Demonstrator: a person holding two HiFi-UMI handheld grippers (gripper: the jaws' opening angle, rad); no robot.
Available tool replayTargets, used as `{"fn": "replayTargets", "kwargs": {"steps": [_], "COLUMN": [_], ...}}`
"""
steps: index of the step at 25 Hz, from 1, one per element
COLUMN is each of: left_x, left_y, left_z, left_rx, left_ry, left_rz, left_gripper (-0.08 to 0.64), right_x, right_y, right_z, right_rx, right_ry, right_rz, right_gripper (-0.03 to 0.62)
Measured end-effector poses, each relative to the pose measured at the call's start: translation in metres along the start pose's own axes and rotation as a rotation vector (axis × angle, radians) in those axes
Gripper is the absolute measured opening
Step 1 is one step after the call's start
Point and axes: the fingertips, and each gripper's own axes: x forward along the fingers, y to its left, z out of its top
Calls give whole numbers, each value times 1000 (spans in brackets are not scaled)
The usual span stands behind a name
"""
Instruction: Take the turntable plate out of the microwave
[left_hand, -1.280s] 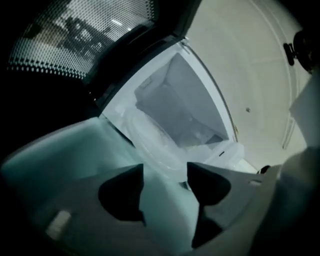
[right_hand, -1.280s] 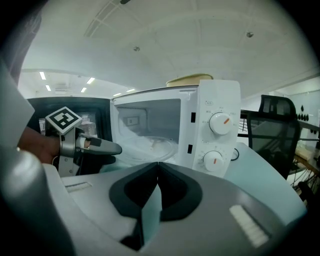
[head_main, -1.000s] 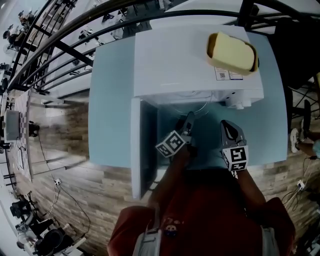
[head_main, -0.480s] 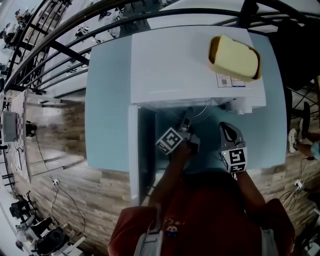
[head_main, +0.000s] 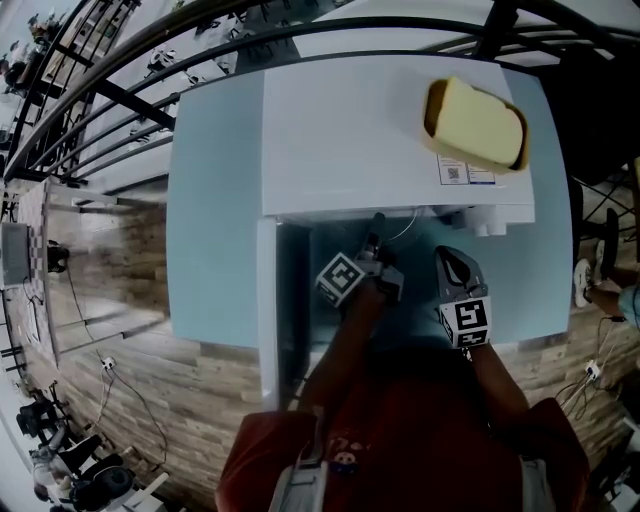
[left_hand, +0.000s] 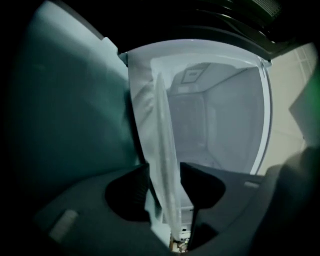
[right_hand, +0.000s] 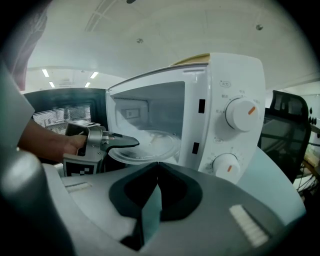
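The glass turntable plate (right_hand: 150, 144) lies about level at the mouth of the microwave (right_hand: 225, 70). Its near rim pokes out past the opening and the rest is inside the white cavity. The left gripper (right_hand: 131, 143) comes in from the door side and has that near rim between its jaws, which have just been closing. In the left gripper view the plate (left_hand: 164, 150) runs edge-on through the gap with a dark pad close on either side. It looks pinched, though the dim picture leaves a little doubt about the right-hand pad. The hand (right_hand: 52, 142) holding this gripper shows behind its marker cube.

Seen from above, the left gripper (head_main: 376, 228) reaches in under the front edge of the microwave (head_main: 380, 130). The right gripper (head_main: 447, 255) hangs just beside it, in front of the control panel and clear of the plate. Its jaws (right_hand: 157, 167) are pressed together with nothing in them.

The microwave door (head_main: 268, 300) stands swung open to the left. Two round knobs (right_hand: 241, 114) sit one above the other on the panel to the right of the opening. A yellow block (head_main: 475, 122) rests on top of the microwave near its right side. The microwave stands on a pale blue bench (head_main: 215, 200), and wooden floor (head_main: 140, 380) shows around it.
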Motion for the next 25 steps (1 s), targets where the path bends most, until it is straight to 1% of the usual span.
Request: {"fn": "replayTargets", "kwargs": {"steps": [2,6,8,14,18,20,25], "left_x": [-1,-3,-4,-8,-12,-15,-33], "left_y": [2,6,4,-3,-8,-11,-12], "left_z": [2,1,0,-1,-3,-6,-17], "left_rx": [2,-6,-24,-51,-55,-42,-27], "left_ry": [-6,-7,-11,-22,-13,-5,30], "left_rz": [18,42,35,-14,-40,-58,-48], "left_gripper": [153,149,128,29,29,26,21], "right_x": [0,-1,-2,-4,-11,-15,-27], "right_y": [-1,-2,-1,0,4,4,7], "right_z": [1,1,2,6,12,11,9], "right_rx": [-3,-11,-11,-22,-39,-42,-31], "right_ry": [0,15,12,-6,-27,-31,-35], "right_rz": [2,4,8,14,18,13,-2], "right_gripper": [0,0,0,0,0,0,0]}}
